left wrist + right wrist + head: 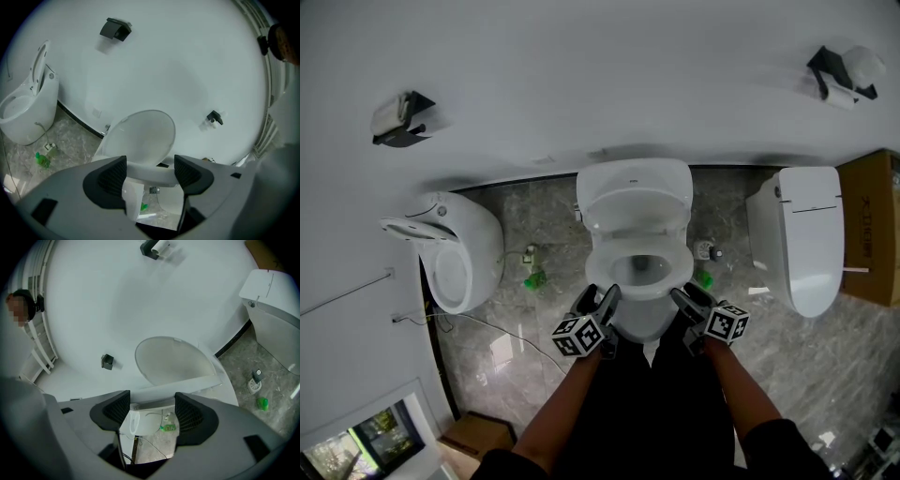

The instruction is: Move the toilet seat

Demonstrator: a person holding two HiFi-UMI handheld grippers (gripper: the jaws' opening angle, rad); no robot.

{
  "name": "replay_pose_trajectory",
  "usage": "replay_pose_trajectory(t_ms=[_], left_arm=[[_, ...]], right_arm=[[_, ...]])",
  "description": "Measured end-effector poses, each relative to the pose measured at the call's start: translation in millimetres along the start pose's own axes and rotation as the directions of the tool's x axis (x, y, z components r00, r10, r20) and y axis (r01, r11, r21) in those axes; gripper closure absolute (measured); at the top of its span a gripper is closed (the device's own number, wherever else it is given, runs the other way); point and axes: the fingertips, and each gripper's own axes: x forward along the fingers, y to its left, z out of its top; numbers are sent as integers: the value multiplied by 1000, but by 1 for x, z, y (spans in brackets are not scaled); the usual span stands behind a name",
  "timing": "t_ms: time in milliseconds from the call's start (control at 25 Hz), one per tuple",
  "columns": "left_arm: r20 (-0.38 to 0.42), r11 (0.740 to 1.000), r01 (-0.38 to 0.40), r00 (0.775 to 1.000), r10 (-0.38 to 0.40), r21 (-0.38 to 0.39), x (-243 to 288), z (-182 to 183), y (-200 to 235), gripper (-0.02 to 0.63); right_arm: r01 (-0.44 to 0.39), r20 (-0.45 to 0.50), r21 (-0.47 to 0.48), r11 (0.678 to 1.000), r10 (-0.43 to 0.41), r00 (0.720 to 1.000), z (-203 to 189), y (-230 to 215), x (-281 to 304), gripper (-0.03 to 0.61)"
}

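Observation:
A white toilet [637,314] stands in the middle of the head view. Its lid [636,192] leans up against the wall, and the seat ring [673,277] lies around the bowl. My left gripper [598,302] is at the bowl's front left, my right gripper [686,302] at its front right. In the left gripper view the lid [140,136] rises ahead and a white rim of the seat [150,176] crosses the gap of the left gripper [150,174], whose pads stand wide apart. The right gripper [152,409] is also open, with the seat rim [187,383] just beyond the pads.
A second toilet [455,253] with its lid up stands at the left, a third [802,239] with its lid down at the right. Paper holders [398,120] [844,70] hang on the wall. Green items [534,278] [703,278] and a cable lie on the floor. A cardboard box [874,225] stands far right.

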Motion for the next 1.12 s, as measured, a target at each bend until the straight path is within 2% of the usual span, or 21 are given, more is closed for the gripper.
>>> replay_pose_trajectory(t_ms=[160,360,680,920,1120], left_arm=[[0,999,38,999,-38,4,-5,-2,0,298],[11,1000,-10,1000,10,25,-7,0,-1,291],[23,997,28,999,-26,-73,-3,3,1,290],[31,998,45,999,-43,-41,6,17,-2,290],[39,997,58,998,-56,-58,12,25,-2,290]], right_arm=[[1,-12,2,1000,-1,1000,-2,0,1,295],[1,-5,9,1000,-1,1000,6,-2,1,293],[-3,5,20,1000,3,1000,13,1,6,293],[-2,39,27,1000,1,999,25,2,10,294],[-2,44,26,1000,1,999,33,4,15,295]])
